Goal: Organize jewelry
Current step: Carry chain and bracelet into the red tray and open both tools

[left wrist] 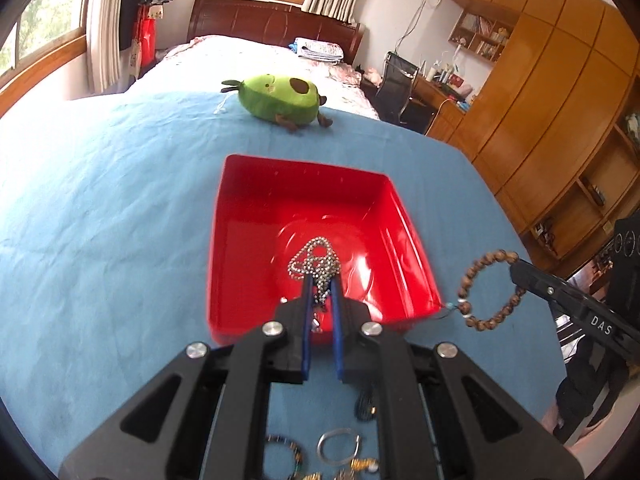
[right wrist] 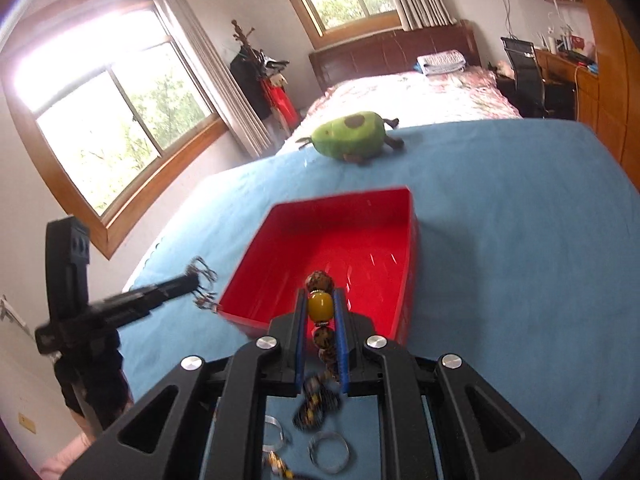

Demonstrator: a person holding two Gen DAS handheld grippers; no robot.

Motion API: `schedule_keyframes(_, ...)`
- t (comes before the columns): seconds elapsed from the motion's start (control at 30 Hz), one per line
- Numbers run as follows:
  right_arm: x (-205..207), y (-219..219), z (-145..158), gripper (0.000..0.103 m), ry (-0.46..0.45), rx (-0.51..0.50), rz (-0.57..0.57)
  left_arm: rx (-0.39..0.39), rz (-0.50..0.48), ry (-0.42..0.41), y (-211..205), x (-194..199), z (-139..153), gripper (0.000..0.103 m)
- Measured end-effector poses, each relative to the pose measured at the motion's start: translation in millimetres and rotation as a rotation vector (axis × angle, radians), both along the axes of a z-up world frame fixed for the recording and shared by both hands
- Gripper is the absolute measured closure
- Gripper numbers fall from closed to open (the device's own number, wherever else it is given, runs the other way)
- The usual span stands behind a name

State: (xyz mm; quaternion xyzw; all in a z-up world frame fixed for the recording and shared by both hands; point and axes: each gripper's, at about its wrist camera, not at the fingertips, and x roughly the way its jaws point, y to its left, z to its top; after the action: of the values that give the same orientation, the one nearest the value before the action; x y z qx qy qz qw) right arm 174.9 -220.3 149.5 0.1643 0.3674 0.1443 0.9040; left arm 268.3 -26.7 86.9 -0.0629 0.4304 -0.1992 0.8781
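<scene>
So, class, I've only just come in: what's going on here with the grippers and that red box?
A person is sorting jewelry with a gripper in each hand. The left gripper is shut on a silver chain, holding it over the red box on the blue cloth. The right gripper is shut on a bead bracelet near the box's edge. The box looks empty so far; more rings and bracelets still lie on the cloth. A green plush toy sits behind.

A bedroom in a home is shown. A bed (left wrist: 256, 56) with a dark wooden headboard (left wrist: 276, 24) and folded linen is seen beneath curtained windows (right wrist: 116, 120). One wall is lined with built-in wooden wardrobes (left wrist: 540, 92). A cluttered desk (right wrist: 568, 68) and an office chair (right wrist: 524, 68) are placed beside them, and a plush avocado toy (left wrist: 280, 98) is laid on a blue cloth (left wrist: 100, 200).
</scene>
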Motion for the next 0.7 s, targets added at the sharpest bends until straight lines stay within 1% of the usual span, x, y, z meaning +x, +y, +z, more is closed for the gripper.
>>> schedule_keyframes(0.03, 9.3, 2.2, -2.0, 0.091, 0.001, 0.0, -0.001, -0.002, 0.015, 0.006, -2.1, 8.6, -4.8, 0.096)
schedule_keyframes(0.1, 29.2, 9.7, -9.7, 0.091, 0.014, 0.005, 0.005, 0.0, 0.017, 0.012, -4.8, 18.2, -14.0, 0.096)
schedule_keyframes(0.2, 57.9, 20.5, -27.4, 0.091, 0.041, 0.025, 0.026, 0.008, 0.013, 0.053, -8.6, 37.0, -34.1, 0.096)
schedule_keyframes(0.3, 77.9, 34.3, -48.5, 0.091, 0.075, -0.005, 0.048, 0.021, 0.015, 0.092, -9.9, 53.8, -53.4, 0.096)
schedule_keyframes(0.4, 88.7, 45.1, -68.2, 0.091, 0.118, -0.029, 0.068, 0.037, 0.019, 0.097, -10.7, 62.1, -65.9, 0.096)
schedule_keyframes(0.53, 100.7, 51.4, -89.4, 0.091, 0.164, -0.073, 0.047, 0.072, 0.037, 0.116, -11.1, 69.0, -78.9, 0.096)
schedule_keyframes(0.7, 105.3, 49.6, -103.2, 0.091, 0.189, -0.106, 0.034, 0.101, 0.049, 0.137, -12.5, 76.7, -92.8, 0.096)
